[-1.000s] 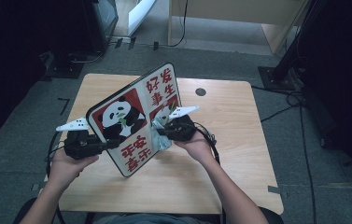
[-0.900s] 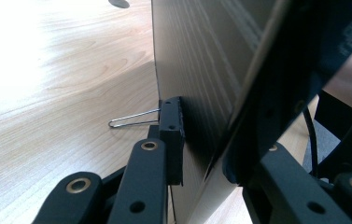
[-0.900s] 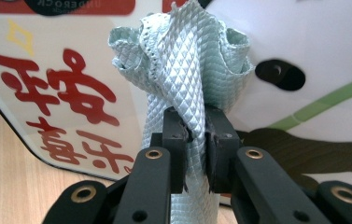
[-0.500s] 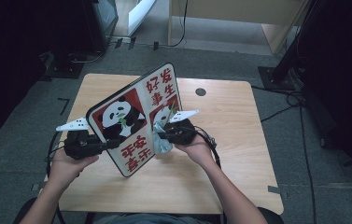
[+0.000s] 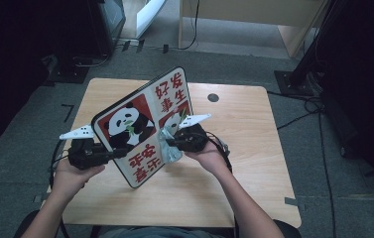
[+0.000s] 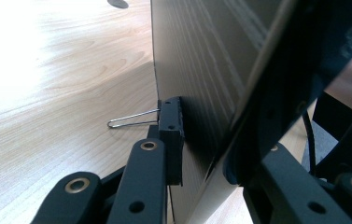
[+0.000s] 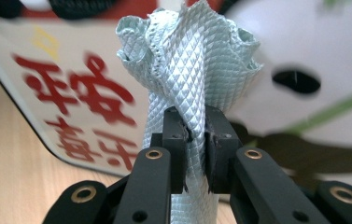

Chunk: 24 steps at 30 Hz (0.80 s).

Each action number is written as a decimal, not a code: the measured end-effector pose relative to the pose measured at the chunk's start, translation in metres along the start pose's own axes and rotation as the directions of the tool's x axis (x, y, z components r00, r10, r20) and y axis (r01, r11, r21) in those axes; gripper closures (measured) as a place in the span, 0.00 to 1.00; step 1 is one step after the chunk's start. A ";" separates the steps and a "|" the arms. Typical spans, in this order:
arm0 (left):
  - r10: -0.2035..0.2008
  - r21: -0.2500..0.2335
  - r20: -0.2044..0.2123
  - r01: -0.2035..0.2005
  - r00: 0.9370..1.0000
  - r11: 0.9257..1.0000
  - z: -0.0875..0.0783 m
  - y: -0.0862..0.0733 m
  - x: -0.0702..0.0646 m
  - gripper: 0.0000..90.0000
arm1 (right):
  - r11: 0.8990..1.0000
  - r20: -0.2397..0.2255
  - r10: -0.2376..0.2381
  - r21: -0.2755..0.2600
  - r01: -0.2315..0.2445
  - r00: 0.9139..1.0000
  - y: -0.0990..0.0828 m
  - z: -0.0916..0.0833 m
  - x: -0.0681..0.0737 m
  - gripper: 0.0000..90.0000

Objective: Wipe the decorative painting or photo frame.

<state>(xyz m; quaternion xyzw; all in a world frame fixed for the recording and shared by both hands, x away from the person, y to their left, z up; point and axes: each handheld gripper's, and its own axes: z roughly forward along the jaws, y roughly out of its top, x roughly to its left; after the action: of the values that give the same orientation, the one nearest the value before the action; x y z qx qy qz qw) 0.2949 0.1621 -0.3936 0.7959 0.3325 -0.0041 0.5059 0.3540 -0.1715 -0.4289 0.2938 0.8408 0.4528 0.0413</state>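
**Panda board held tilted, cloth against its face**

High view: the panda board [image 5: 142, 126] stands tilted on the wooden table [image 5: 254, 163], bottom corner down near the person's side. The left gripper [image 5: 109, 153] clamps the board's left edge. The right gripper [image 5: 170, 141] pinches a pale blue cloth [image 5: 168, 148] against the printed face, lower right of the panda.

Left gripper view: jaws clenched across the board's [image 6: 201, 70] edge, one on the back, one on the front. A metal wire stand [image 6: 131, 119] sticks out from the back, over the table [image 6: 47, 93].

Right gripper view: jaws squeezed tight on the bunched cloth [image 7: 190, 60], which fans out above the pads. The board's [image 7: 71, 93] red characters sit blurred just behind.
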 end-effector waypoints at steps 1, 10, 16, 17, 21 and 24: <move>0.000 0.000 0.000 0.000 1.000 1.000 0.000 0.000 0.000 0.84 | 1.000 0.000 0.000 0.000 0.000 1.000 0.000 0.000 0.000 0.90; 0.003 0.013 -0.013 -0.003 1.000 1.000 0.001 -0.003 -0.002 0.82 | 0.997 -0.015 -0.060 -0.051 0.060 0.998 0.034 -0.014 0.023 0.90; -0.006 0.005 -0.024 0.006 1.000 1.000 -0.005 -0.007 -0.005 0.82 | 0.990 -0.024 -0.093 -0.106 0.090 0.995 0.064 -0.028 0.032 0.90; -0.008 0.004 -0.026 0.008 1.000 1.000 -0.006 -0.008 -0.005 0.82 | 0.989 -0.026 -0.097 -0.115 0.094 0.995 0.068 -0.030 0.034 0.90; -0.017 0.000 -0.036 0.017 0.999 1.000 -0.009 -0.010 -0.006 0.82 | 0.987 -0.035 -0.104 -0.129 0.099 0.994 0.077 -0.034 0.037 0.90; -0.020 0.001 -0.038 0.020 0.999 1.000 -0.010 -0.012 -0.007 0.84 | 0.984 -0.039 -0.116 -0.139 0.110 0.992 0.086 -0.035 0.038 0.90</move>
<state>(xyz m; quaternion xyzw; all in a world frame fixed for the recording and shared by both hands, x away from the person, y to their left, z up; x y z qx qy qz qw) 0.2796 0.1696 -0.3954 0.7928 0.3501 0.0056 0.4989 0.3501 -0.1410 -0.3335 0.2313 0.8238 0.5132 0.0673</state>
